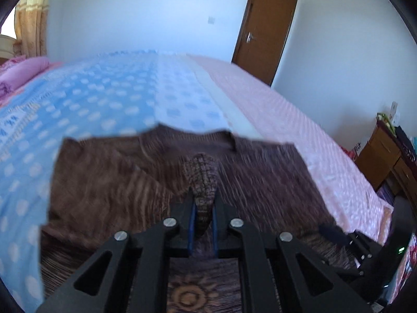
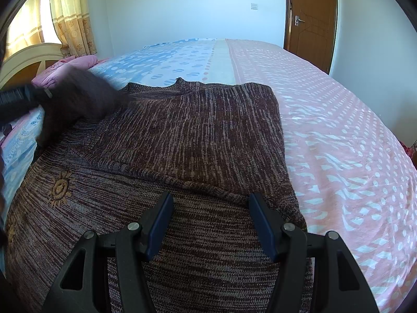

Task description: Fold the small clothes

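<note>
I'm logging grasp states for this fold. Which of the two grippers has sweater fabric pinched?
The left gripper: its jaws are shut on a fold of the brown sweater. The right gripper is open above it.

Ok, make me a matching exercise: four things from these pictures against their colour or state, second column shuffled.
Things:
1. left tool
2. right tool
3. door
4. sun motif

States:
A. tan, stitched on the sweater
B. open, above the knit
C. shut on a fold of knit
D. brown wood, closed

Pairs: 1-C, 2-B, 3-D, 4-A
</note>
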Demonstrator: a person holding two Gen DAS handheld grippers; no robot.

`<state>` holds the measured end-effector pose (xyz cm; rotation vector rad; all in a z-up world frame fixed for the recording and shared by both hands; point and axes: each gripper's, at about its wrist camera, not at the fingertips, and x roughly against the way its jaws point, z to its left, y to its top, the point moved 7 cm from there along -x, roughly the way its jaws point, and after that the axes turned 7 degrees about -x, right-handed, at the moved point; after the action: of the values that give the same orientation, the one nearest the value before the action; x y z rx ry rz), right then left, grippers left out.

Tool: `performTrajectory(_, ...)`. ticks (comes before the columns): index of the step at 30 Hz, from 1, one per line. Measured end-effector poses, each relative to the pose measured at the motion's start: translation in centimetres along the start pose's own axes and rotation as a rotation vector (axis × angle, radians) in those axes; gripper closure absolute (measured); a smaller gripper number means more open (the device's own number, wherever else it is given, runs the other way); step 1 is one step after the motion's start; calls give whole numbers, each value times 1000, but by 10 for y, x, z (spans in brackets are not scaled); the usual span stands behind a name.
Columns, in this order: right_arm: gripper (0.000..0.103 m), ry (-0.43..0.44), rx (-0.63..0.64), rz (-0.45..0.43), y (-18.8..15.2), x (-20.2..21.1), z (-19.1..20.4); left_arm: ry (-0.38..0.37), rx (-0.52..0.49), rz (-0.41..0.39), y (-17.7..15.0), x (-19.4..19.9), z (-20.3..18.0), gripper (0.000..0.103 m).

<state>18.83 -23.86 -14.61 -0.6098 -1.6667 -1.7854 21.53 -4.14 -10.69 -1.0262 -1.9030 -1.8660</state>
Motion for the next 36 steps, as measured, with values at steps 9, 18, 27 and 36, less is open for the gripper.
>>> performTrajectory(9,40,1,2,-2,0,1,1,36,63,41,-40,28,27,17)
performTrajectory(18,40,94,3,-99,27,35,30,241,249,-3,-67,56,132,14)
performTrajectory(27,40,161,4,24,76,-30,106,180,425,-24,-91,47,158,13)
performTrajectory(36,72,109,25,107,76,-89,140,149,427,-37,-88,46,160,5)
